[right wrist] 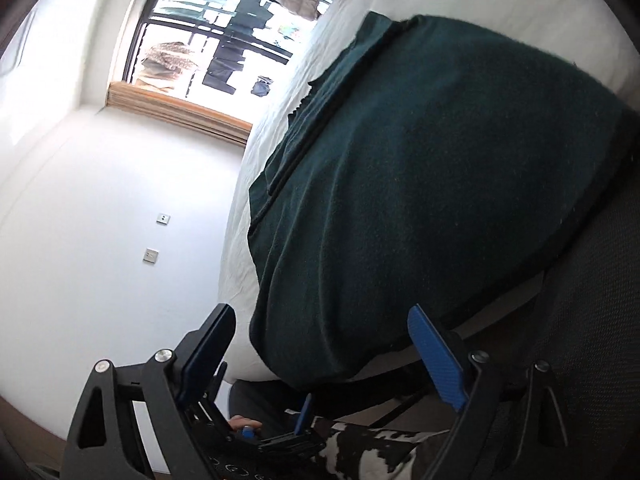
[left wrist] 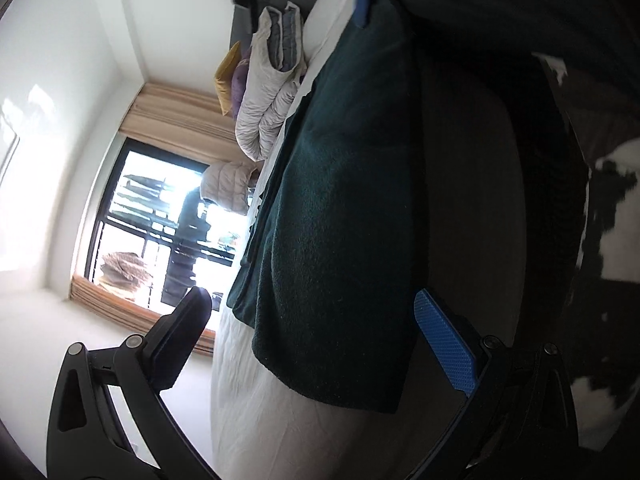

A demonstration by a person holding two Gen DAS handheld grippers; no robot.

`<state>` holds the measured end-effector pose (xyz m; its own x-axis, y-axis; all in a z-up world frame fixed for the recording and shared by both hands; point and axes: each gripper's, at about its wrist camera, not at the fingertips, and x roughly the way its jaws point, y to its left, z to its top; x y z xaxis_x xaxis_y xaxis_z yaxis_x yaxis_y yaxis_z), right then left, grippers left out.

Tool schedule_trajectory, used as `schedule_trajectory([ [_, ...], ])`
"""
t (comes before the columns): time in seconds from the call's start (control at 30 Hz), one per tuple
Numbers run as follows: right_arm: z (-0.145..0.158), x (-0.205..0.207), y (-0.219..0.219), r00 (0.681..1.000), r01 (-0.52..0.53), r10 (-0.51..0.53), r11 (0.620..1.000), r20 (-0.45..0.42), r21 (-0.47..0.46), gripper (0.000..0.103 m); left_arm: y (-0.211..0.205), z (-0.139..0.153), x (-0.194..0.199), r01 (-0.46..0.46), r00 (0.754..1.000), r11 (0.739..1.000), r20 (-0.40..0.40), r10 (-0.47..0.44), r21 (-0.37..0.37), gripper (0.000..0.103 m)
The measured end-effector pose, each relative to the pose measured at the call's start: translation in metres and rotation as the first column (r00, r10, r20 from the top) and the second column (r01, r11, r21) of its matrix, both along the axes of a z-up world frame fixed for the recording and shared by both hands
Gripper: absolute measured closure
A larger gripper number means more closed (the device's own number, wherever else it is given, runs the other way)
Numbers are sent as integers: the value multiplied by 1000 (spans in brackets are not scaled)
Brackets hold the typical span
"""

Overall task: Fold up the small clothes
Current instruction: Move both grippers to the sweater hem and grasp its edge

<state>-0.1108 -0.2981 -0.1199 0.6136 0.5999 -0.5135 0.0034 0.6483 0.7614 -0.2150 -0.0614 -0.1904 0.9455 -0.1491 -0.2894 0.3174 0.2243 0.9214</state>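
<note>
We see a dark green cloth (left wrist: 340,208) lying spread on the white bed (left wrist: 240,392), and both views are rolled so the bed runs up the picture. The cloth covers the part of the bed nearest us and reaches its near edge, where one border hangs slightly over the side (right wrist: 328,364). Along the cloth's window-side border a second layer shows beneath the top one.

Our left hand-held gripper (left wrist: 316,322) has its jaws wide apart, one finger over the pale wall side and the blue pad (left wrist: 446,346) of the other over the bed's shadowed side; the cloth's near corner lies between them, but we cannot tell whether either pad touches it.

Our right hand-held gripper (right wrist: 322,340) also stands open, nothing pinched, its fingers either side of the cloth's overhanging edge. In the left wrist view only one of its blue pads shows, at the cloth's far end.

At the far end of the bed lies a rolled pale duvet (left wrist: 266,96) with a yellow pillow (left wrist: 225,76) beside it. Past the bed's edge are a window (right wrist: 216,36) and a white wall (right wrist: 120,208).
</note>
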Motion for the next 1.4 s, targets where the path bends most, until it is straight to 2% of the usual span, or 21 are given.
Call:
schedule_trajectory([
  [0.1,9,0,6,999,12,-10,999,38,-53,17,8,-21,5,11,998,994,62,-18,110,0],
  [0.33,16,0,2,998,46,-40,994,56,-103,17,34,-65,18,30,985,957,151,-77,289,0],
  [0.43,17,1,0,998,50,-44,993,55,-108,17,48,-74,7,88,977,939,154,-146,331,0],
  [0.5,18,2,1,997,54,-47,992,62,-118,17,54,-77,6,89,972,934,174,-158,346,0],
  [0.6,17,2,3,997,53,-45,991,63,-119,17,55,-75,21,29,969,943,224,-109,332,0],
  [0.63,17,2,4,997,51,-43,991,63,-123,17,54,-74,26,21,972,947,216,-95,322,0],
  [0.73,21,1,5,996,45,-34,988,78,-148,18,54,-74,28,41,970,947,215,-114,318,0],
  [0.9,24,0,3,995,56,-42,986,90,-156,18,53,-52,17,74,972,971,200,-121,228,16],
  [0.97,23,0,4,995,56,-43,986,89,-160,18,58,-48,14,83,966,975,223,-130,208,21],
  [1.07,22,-1,4,995,56,-42,986,87,-160,18,63,-41,16,111,943,975,288,-164,190,21],
  [1.13,21,-1,4,996,54,-41,985,85,-163,18,67,-30,14,127,929,981,330,-169,146,21],
  [1.23,21,0,7,996,47,-33,984,86,-174,18,68,-14,14,136,941,987,300,-155,85,21],
  [1.4,23,-2,19,995,23,1,972,103,-234,21,67,-15,10,135,958,987,243,-153,88,21],
])
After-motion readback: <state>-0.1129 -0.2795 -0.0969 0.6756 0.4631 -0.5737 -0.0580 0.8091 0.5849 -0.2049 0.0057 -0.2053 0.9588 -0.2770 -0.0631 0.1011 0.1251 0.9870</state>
